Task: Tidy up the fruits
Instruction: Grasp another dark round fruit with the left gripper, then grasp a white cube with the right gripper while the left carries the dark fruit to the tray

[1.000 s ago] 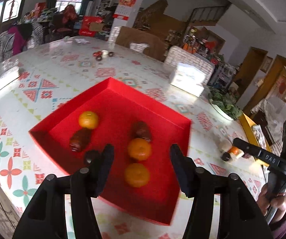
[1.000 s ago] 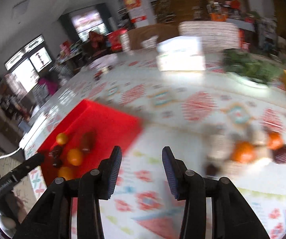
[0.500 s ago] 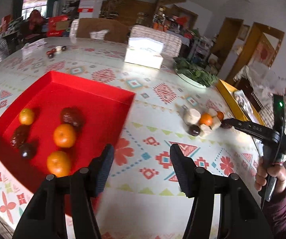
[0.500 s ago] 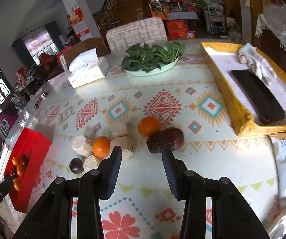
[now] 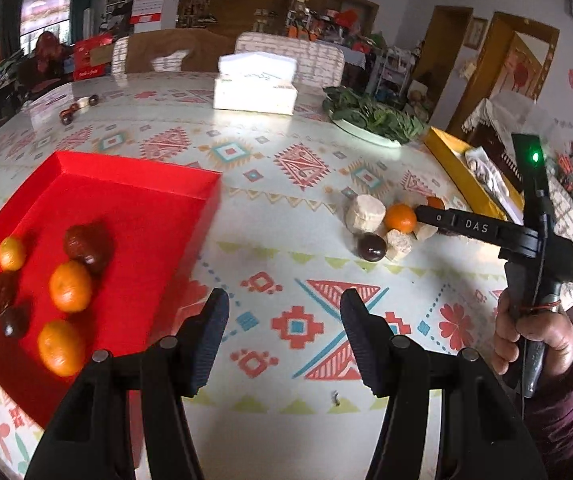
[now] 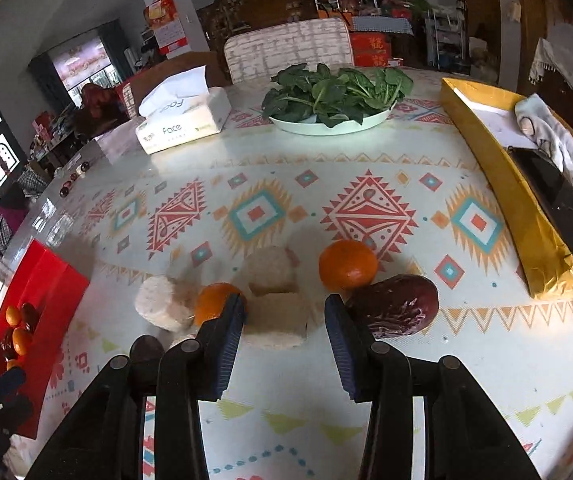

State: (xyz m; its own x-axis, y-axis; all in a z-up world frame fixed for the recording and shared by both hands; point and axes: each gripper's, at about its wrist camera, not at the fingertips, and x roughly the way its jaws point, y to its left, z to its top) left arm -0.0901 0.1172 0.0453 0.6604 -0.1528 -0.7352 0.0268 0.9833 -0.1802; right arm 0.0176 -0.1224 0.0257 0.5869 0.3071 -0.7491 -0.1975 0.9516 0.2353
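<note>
A red tray (image 5: 138,168) at the left holds three oranges (image 5: 70,286) and several dark fruits (image 5: 88,242). My left gripper (image 5: 284,312) is open and empty over the patterned cloth, just right of the tray. A loose pile lies further right: oranges (image 6: 348,264), a wrinkled dark red fruit (image 6: 394,308), a small dark fruit (image 5: 371,246) and pale chunks (image 6: 276,322). My right gripper (image 6: 285,312) hovers open at the pile, with one pale chunk seen in the gap and no pad pressing on it. In the left wrist view a hand holds the right gripper (image 5: 430,213).
A tissue box (image 6: 184,120) and a plate of green leaves (image 6: 334,124) stand at the back. A yellow tray (image 6: 498,184) with a black phone and a cloth lies at the right edge. Small dark fruits (image 5: 66,114) sit far left. Chairs stand behind the table.
Both grippers swung right, away from the red tray. The right one came down close to the loose pile; the left one now hangs over the cloth beside the tray. Neither opening changed.
</note>
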